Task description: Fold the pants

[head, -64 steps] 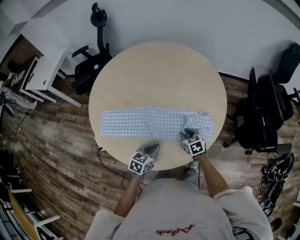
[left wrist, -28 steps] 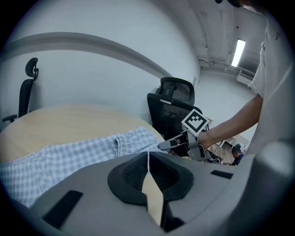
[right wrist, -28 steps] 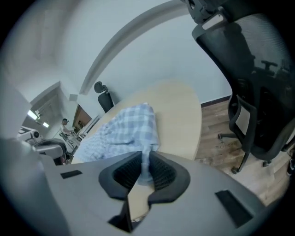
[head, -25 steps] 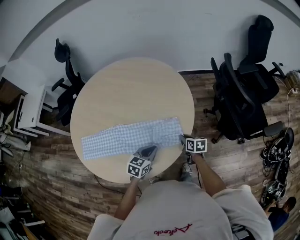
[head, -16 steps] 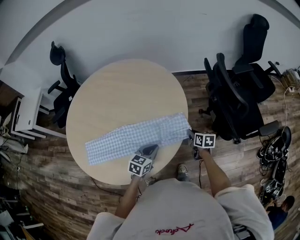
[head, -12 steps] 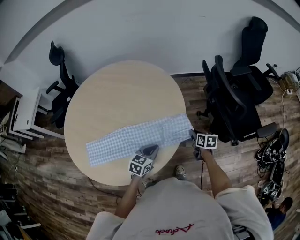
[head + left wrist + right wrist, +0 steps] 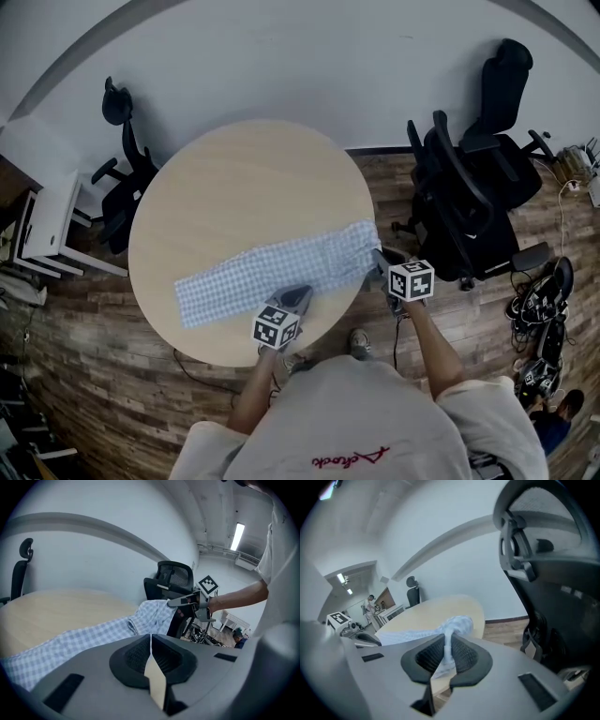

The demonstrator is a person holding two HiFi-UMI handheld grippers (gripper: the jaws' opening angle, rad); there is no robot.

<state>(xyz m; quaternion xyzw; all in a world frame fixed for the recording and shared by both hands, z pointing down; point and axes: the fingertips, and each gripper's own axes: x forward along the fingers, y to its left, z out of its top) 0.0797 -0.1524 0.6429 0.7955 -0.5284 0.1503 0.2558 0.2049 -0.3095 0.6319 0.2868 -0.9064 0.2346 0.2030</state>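
Two grippers work at the near edge of a round wooden table [image 7: 244, 178], and a pair of blue-and-white checked pants [image 7: 272, 267] lies in a long strip across it.

The right gripper [image 7: 379, 255] is clenched on one end of the pants. In the right gripper view a bunched twist of the checked fabric [image 7: 449, 641] runs up between the two dark pads [image 7: 464, 653] and is pressed by both. Ahead of these jaws the cloth rises off the table rim [image 7: 478, 620] and then spreads flat to the left over the tabletop. To the right of the jaws, close by, stands a black office chair [image 7: 553, 573]. The other gripper [image 7: 363, 639] shows far to their left.

The left gripper [image 7: 296, 298] has its jaws pressed together. In the left gripper view the pads [image 7: 136, 656] meet in a thin line, and no cloth shows between them. Just ahead of these jaws the pants [image 7: 84, 637] run from lower left to upper right. At the far right end the fabric is lifted into the tips of the right gripper [image 7: 176, 602], which sits off the table's edge.

From the head view, the left jaws' tips rest at the near long edge of the pants, roughly midway along the strip. Each gripper's marker cube [image 7: 411, 279] sits behind its jaws, nearer the person.
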